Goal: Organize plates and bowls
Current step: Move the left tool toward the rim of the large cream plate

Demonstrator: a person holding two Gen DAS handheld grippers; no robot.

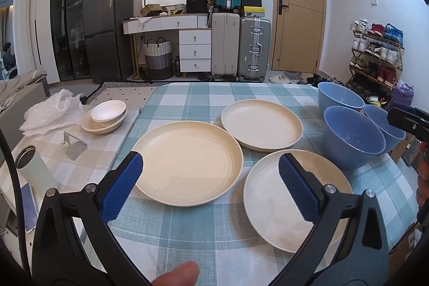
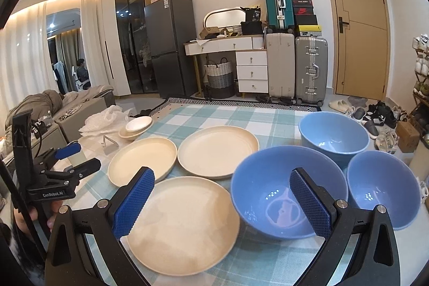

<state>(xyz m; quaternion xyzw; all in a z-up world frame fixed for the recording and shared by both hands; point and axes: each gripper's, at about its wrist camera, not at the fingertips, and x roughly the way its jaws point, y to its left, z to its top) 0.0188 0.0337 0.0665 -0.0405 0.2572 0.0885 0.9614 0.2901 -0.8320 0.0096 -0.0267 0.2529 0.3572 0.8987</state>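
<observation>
Three cream plates lie apart on the checked tablecloth: one in the middle (image 1: 187,162), one farther back (image 1: 261,127), one nearer on the right (image 1: 270,221). To their right stand three blue bowls (image 1: 354,141), (image 1: 339,98), (image 1: 383,130), all upright and empty. My left gripper (image 1: 210,162) hovers open over the middle plate, holding nothing. My right gripper (image 2: 222,174) is open and empty above the near plate (image 2: 185,227) and the nearest blue bowl (image 2: 278,192). The left gripper (image 2: 80,157) also shows at the left edge of the right wrist view.
On the lower side table to the left sit a small white bowl stacked in a cream bowl (image 1: 107,114), a plastic bag (image 1: 51,111), a metal phone stand (image 1: 75,146) and a tumbler (image 1: 32,168). A thumb (image 1: 179,272) shows at the bottom. The shoe rack (image 1: 375,55) stands beyond the right table edge.
</observation>
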